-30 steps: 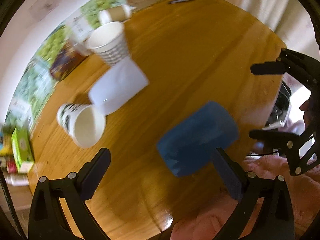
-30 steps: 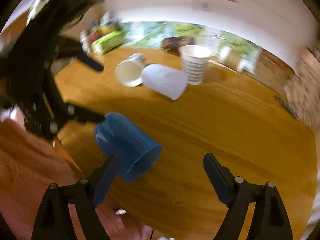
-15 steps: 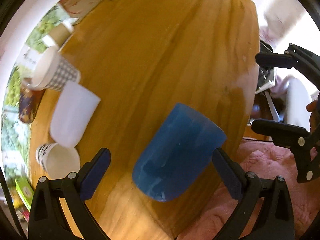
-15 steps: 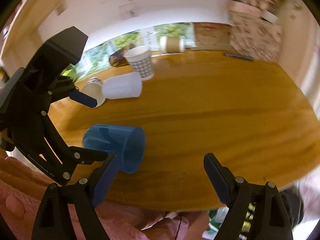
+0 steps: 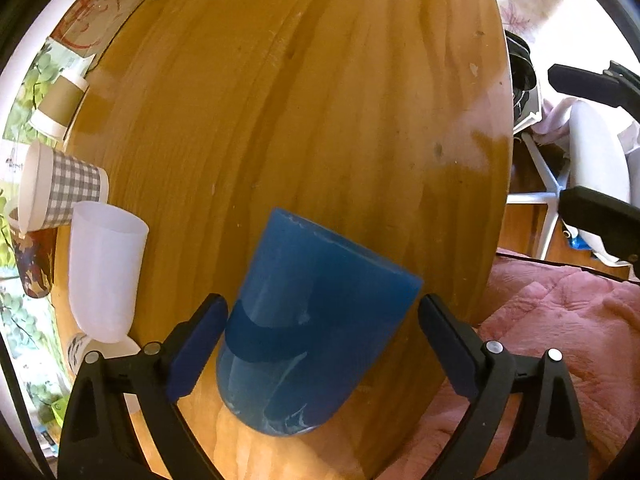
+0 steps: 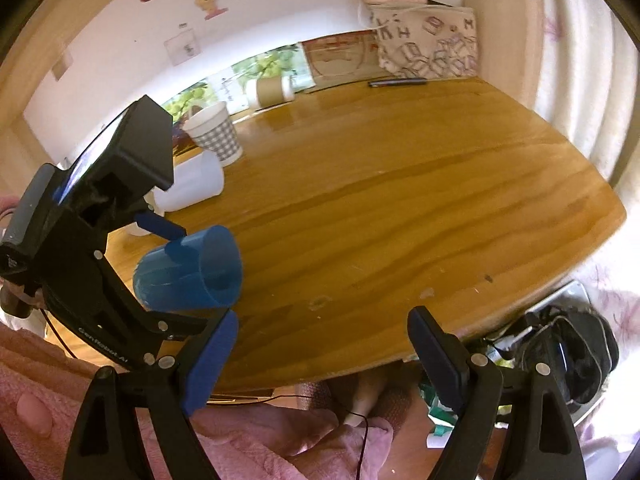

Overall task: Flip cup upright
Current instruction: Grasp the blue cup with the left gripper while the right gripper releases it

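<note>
Left wrist view: the blue cup (image 5: 316,320) is lying on its side at lower centre of the frame, closed base toward the camera, mouth pointing away across the wooden table (image 5: 320,100). The left gripper (image 5: 320,320) is straddling it with jaws spread wide; whether either pad is touching the wall I cannot tell. At left edge: a white cup (image 5: 104,268) lying down, a checked paper cup (image 5: 64,188), a brown paper cup (image 5: 60,104).

Right wrist view: the blue cup (image 6: 192,272) is sitting at middle left, open mouth facing right, between the left gripper's fingers (image 6: 160,228). The right gripper (image 6: 324,356) is hanging open over the near table (image 6: 400,200) edge, holding nothing.

Status: cup bracketed but not yet gripped or raised; closing, lifting and turning it mouth-up are all remaining.
</note>
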Action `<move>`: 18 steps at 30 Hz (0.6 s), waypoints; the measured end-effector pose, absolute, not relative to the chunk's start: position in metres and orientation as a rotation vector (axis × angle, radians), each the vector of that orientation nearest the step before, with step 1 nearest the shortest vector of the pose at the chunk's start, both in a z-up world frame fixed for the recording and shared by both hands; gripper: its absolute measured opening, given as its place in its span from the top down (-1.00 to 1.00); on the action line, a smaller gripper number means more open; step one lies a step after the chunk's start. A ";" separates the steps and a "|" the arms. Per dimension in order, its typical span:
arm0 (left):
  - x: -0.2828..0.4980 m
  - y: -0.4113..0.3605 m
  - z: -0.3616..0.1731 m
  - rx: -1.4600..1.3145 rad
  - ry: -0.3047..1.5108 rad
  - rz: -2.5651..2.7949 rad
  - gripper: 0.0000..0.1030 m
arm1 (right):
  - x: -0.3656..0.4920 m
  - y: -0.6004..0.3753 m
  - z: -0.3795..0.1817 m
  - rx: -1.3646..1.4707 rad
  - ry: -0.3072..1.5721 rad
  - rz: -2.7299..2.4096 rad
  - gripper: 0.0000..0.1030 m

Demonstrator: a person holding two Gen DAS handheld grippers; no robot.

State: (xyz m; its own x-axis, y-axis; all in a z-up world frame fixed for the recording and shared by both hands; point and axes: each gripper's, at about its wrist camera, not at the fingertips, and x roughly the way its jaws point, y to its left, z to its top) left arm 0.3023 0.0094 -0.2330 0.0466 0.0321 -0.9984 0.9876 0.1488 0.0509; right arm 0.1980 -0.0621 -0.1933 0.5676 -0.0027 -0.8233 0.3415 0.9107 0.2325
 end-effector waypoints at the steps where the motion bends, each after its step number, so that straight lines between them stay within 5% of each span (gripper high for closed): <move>1: 0.302 0.008 -0.233 1.143 1.258 -1.048 -0.82 | 0.197 -0.063 -0.194 0.393 0.951 -0.215 -0.69; 18: 0.325 -0.003 -0.223 0.994 1.336 -1.020 -0.73 | 0.200 -0.071 -0.191 0.349 0.959 -0.190 -0.69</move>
State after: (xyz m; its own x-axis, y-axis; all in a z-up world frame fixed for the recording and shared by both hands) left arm 0.3254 -0.0035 -0.2232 -0.0173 -0.0066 -0.9998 0.9627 0.2700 -0.0184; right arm 0.1999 -0.0708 -0.1909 0.5639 -0.0049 -0.8258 0.3105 0.9279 0.2065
